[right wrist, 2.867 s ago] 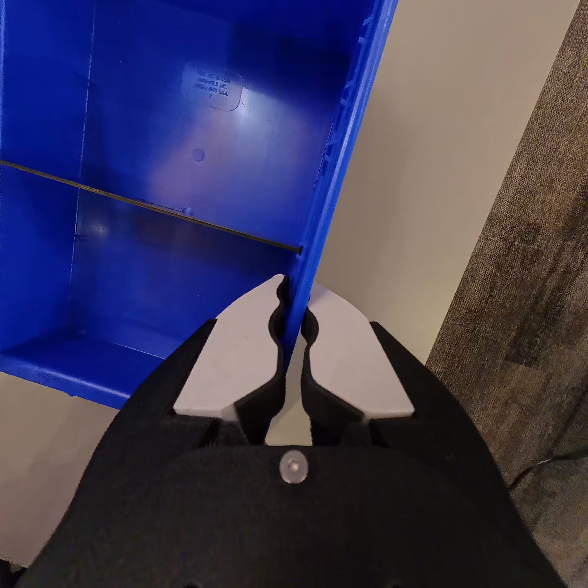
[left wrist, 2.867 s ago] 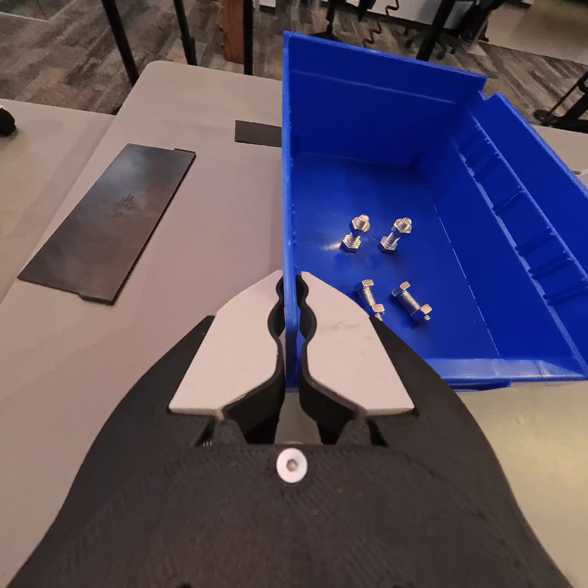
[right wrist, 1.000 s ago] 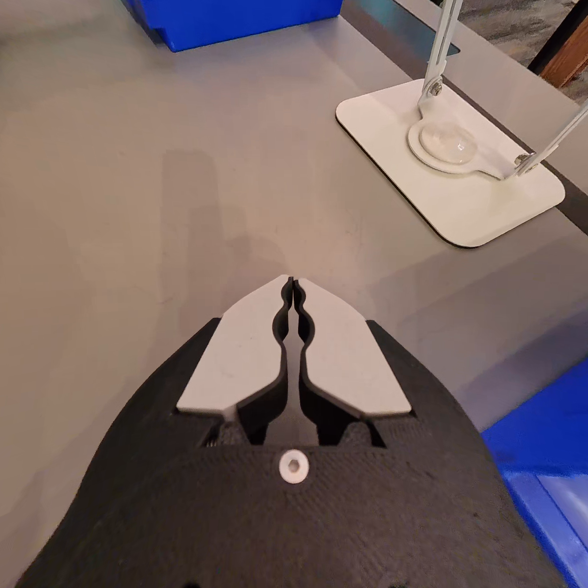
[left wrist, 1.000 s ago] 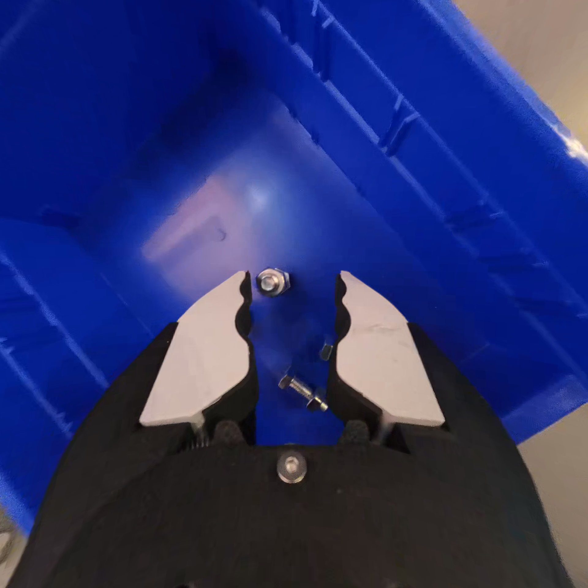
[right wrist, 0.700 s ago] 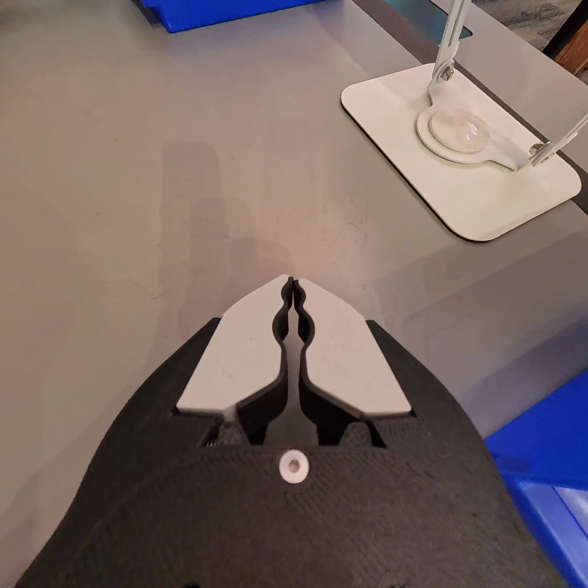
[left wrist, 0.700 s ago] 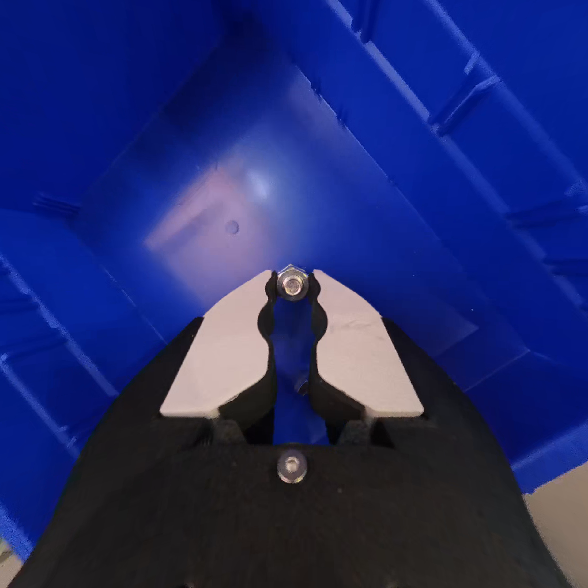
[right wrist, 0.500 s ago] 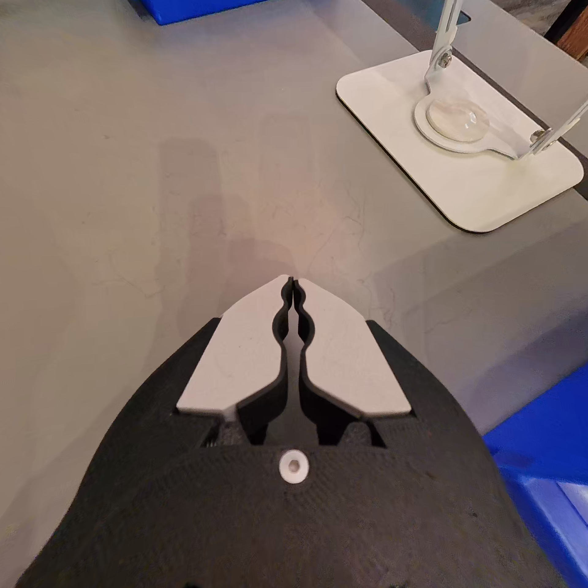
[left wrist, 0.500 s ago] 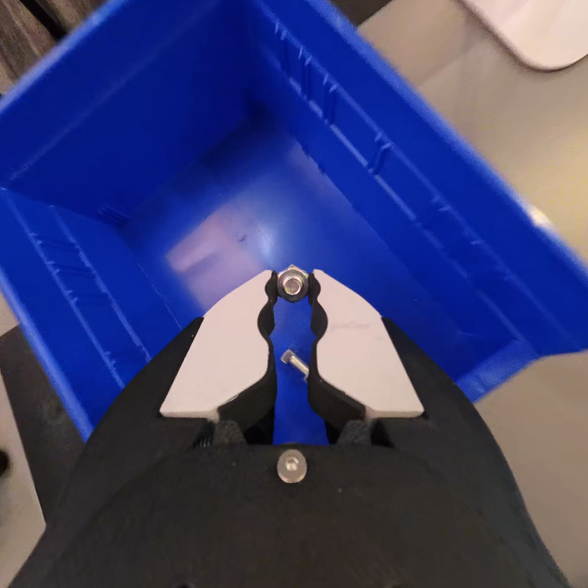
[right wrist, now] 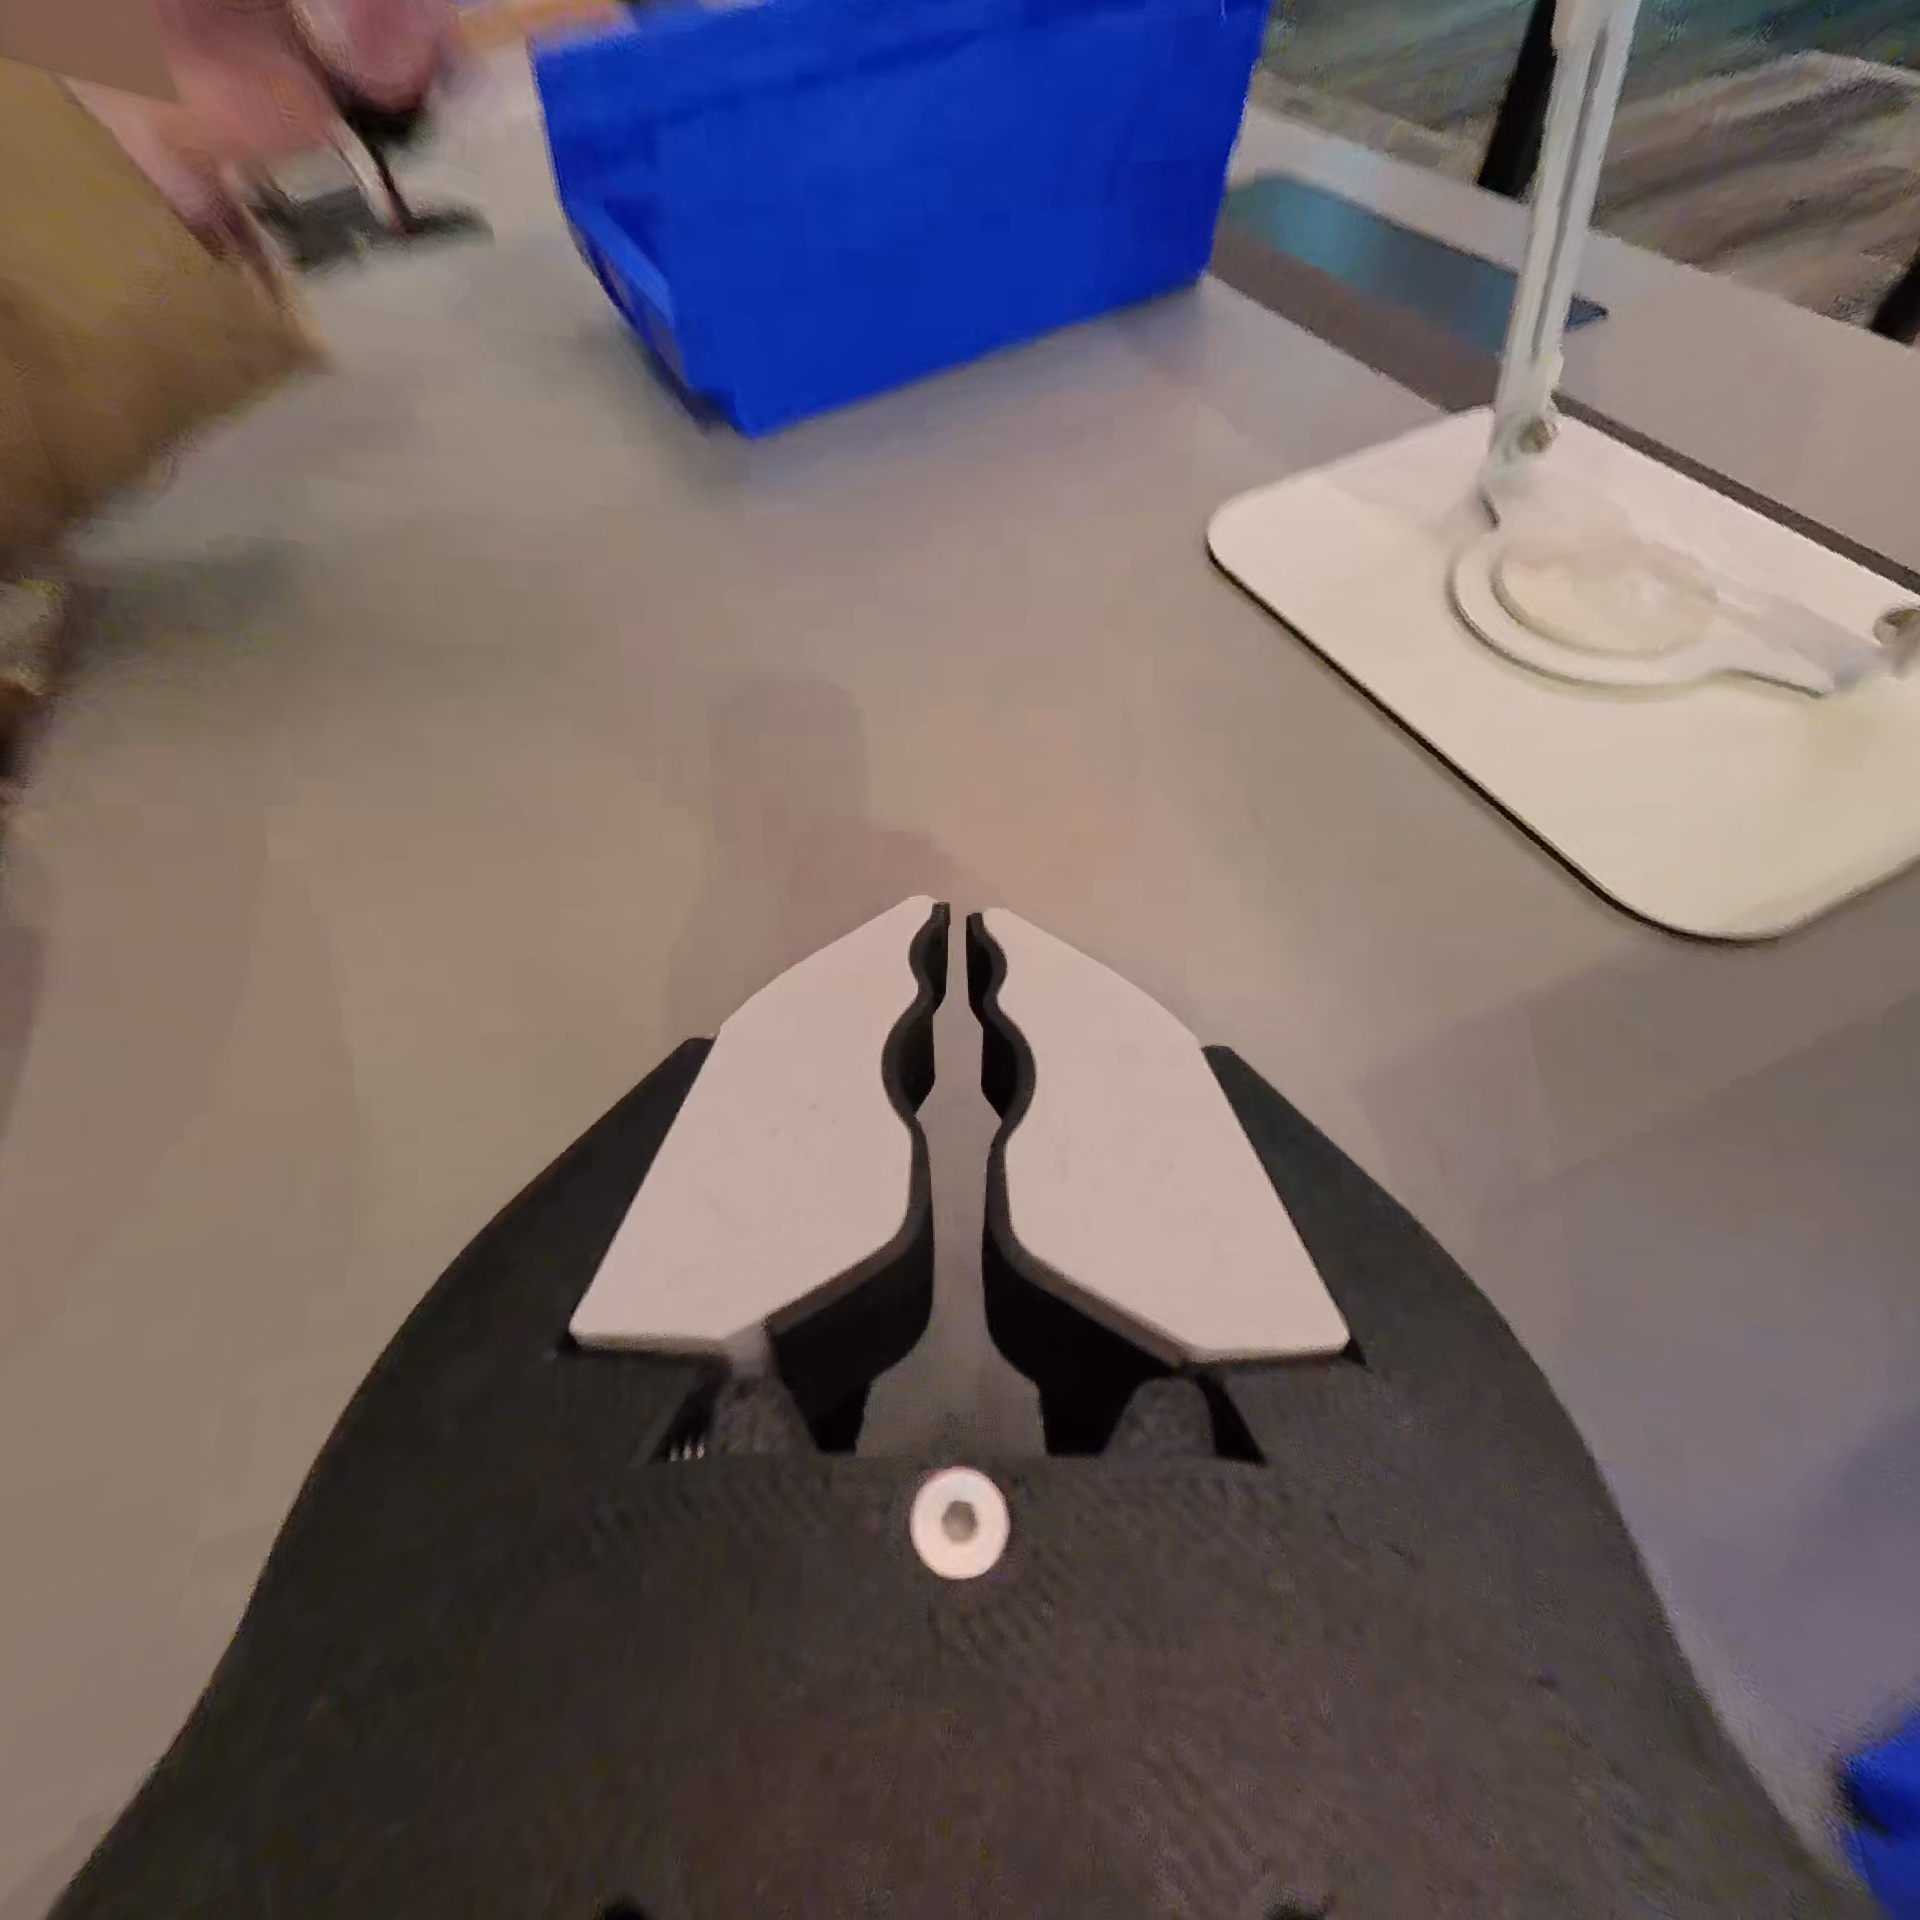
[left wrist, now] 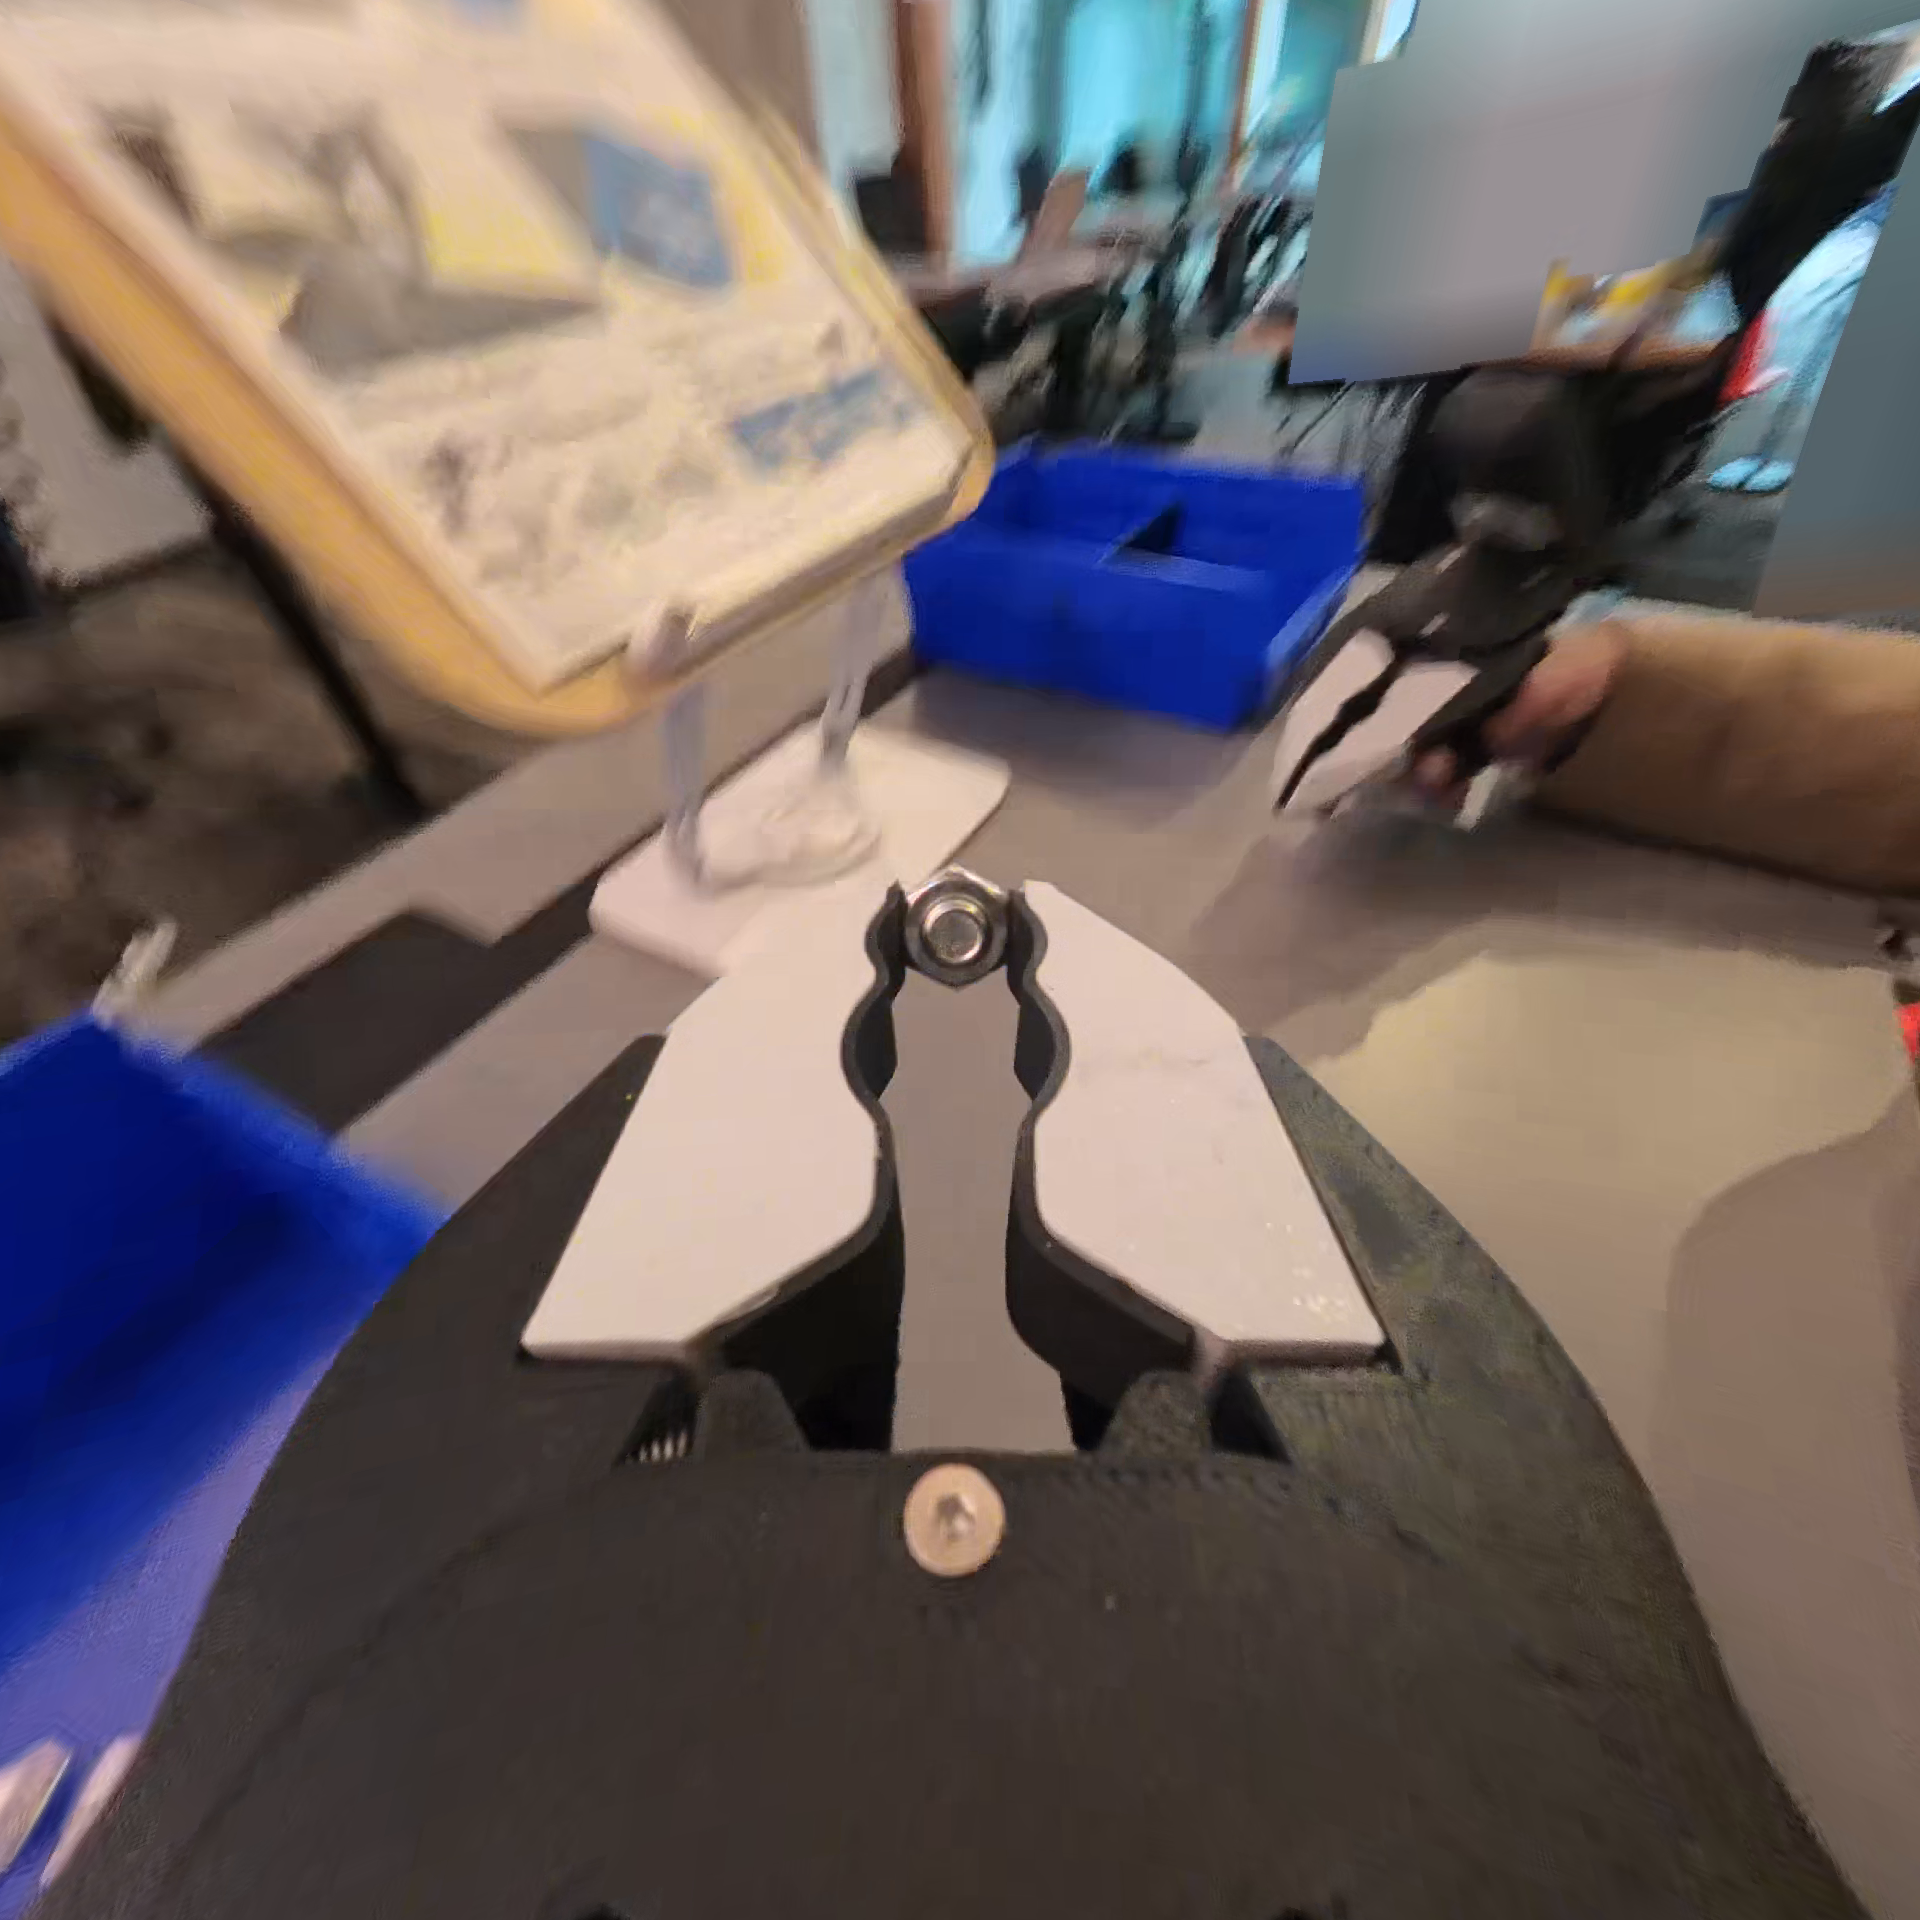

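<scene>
The left tongs [left wrist: 951, 920] were clamped on a bolt with a nut [left wrist: 949, 928], seen end-on at their tips and held above the grey surface [left wrist: 1558, 1039]. At eight o'clock from them lay the blurred corner of a blue bin [left wrist: 156, 1195]. At eleven o'clock stood a white stand [left wrist: 810, 821] carrying a tilted, yellow-edged printed card [left wrist: 499, 312]; its writing was too smeared to read. A second blue bin [left wrist: 1122, 623] sat at twelve o'clock behind the stand's base. At two o'clock the right tongs [left wrist: 1340, 717] showed in a person's hand [left wrist: 1548, 696], low over the surface. In their own view the right tongs [right wrist: 957, 914] were nearly closed, a thin slit between the tips and nothing held, hovering over bare surface [right wrist: 520, 779]. The white stand [right wrist: 1558, 644] lay at two o'clock from them, a blue bin [right wrist: 894, 187] at twelve o'clock, and a blurred hand [right wrist: 260, 94] at ten o'clock. A sliver of another blue bin [right wrist: 1886, 1766] showed at four o'clock. No brand or label could be made out anywhere.
</scene>
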Demonstrator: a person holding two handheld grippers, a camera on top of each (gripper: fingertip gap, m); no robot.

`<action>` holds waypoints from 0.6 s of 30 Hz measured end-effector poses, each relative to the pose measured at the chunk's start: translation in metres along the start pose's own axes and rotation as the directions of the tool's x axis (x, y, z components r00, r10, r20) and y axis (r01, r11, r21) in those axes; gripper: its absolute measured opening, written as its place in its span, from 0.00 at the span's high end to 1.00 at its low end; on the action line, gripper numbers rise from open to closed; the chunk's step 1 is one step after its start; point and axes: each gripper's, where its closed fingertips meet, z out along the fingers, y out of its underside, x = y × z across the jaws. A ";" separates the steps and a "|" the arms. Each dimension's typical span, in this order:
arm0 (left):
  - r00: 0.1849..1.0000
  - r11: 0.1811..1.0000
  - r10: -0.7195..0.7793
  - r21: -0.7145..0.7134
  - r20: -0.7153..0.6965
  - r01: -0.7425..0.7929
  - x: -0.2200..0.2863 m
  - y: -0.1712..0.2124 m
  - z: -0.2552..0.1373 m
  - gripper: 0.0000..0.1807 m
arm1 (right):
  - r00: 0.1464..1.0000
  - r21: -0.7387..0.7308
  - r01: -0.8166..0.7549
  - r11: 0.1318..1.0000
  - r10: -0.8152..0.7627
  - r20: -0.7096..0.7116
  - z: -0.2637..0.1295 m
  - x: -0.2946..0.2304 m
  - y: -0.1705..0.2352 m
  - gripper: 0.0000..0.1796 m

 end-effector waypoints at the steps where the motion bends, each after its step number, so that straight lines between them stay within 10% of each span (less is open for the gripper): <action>1: 0.999 0.997 0.024 0.070 -0.033 -0.021 0.011 -0.010 0.010 0.90 | 0.999 0.056 -0.042 0.998 0.040 0.032 0.001 -0.005 -0.011 0.96; 6: 0.959 0.967 0.201 0.194 -0.198 -0.163 0.064 -0.026 0.056 0.90 | 0.911 0.295 -0.325 0.898 0.213 0.354 -0.001 -0.037 -0.073 0.89; 18: 0.876 0.931 0.327 0.282 -0.355 -0.233 0.129 -0.017 0.108 0.90 | 0.694 0.329 -0.553 0.766 0.204 0.690 0.017 -0.079 -0.122 0.79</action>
